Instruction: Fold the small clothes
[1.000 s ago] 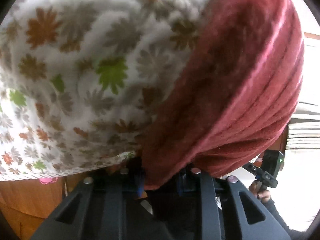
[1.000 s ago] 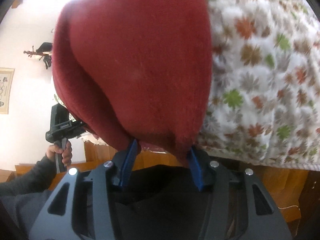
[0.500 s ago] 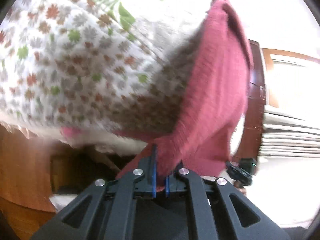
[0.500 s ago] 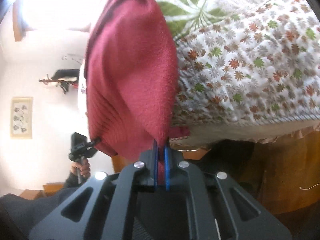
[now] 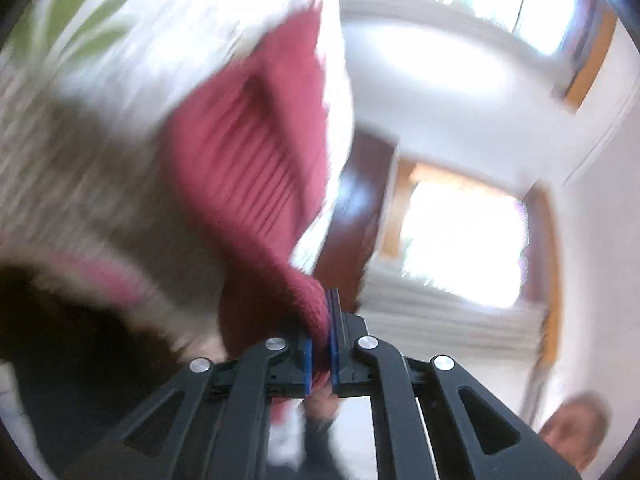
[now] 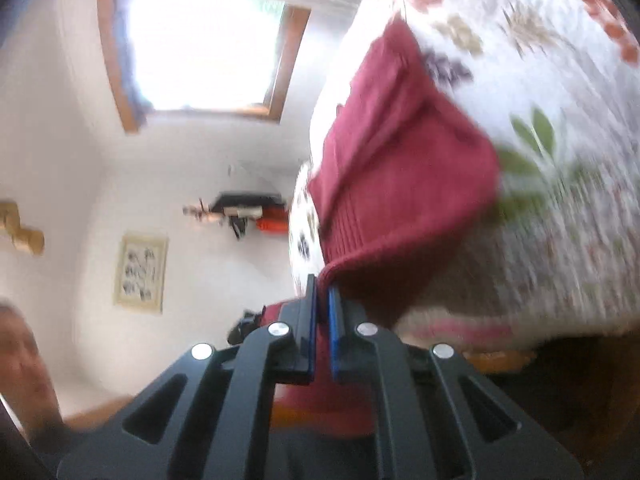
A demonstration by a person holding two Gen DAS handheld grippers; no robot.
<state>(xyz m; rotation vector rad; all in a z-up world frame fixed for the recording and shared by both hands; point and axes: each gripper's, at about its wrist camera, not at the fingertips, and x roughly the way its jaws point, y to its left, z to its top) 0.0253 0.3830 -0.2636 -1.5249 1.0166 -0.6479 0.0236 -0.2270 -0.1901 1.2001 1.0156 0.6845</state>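
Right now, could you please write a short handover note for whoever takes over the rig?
Left hand-held gripper: shut on one corner of the dark red ribbed knit garment.
Right hand-held gripper: shut on another corner of the same garment.
The garment is lifted, stretched up from both grippers in front of the white floral-print bedcover. Frames are motion-blurred, so finer detail is unclear.
Done: both corners gripped, garment raised.
Left: lay it flat on the bedcover, fold it, release.
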